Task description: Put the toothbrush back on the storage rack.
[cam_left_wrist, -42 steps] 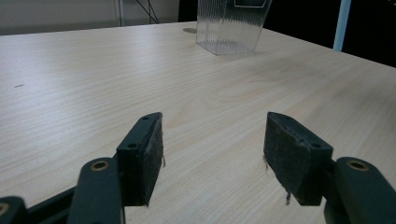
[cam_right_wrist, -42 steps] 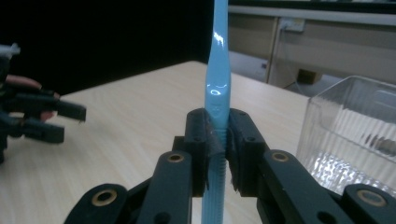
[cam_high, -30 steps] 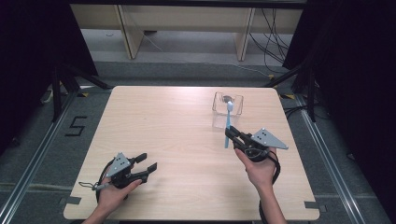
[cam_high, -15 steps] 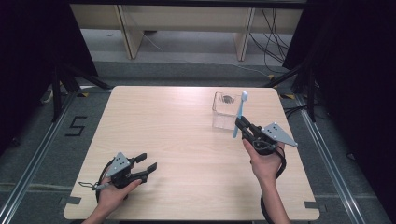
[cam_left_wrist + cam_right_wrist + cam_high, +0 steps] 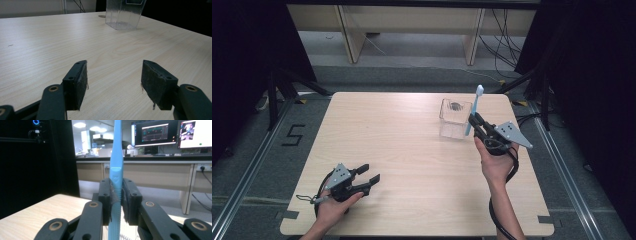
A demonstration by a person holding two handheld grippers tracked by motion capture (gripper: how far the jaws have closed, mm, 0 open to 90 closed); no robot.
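One tongs [image 5: 474, 121] holds toothbrush [image 5: 474, 107] upright, raised.

Worktop [image 5: 412, 150]: light wood-grain, rounded corners; one clear ribbed plastic container [image 5: 455, 119] standing upright near far right edge

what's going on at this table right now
A person sits at a light wooden table with a two-jaw gripper in each hand. The right gripper has its jaws shut on a light blue plastic toothbrush, held roughly upright just beside a clear ribbed plastic cup near the far right of the table. The toothbrush is not in the cup. The left gripper rests near the table's near left edge with its jaws open and nothing between them.
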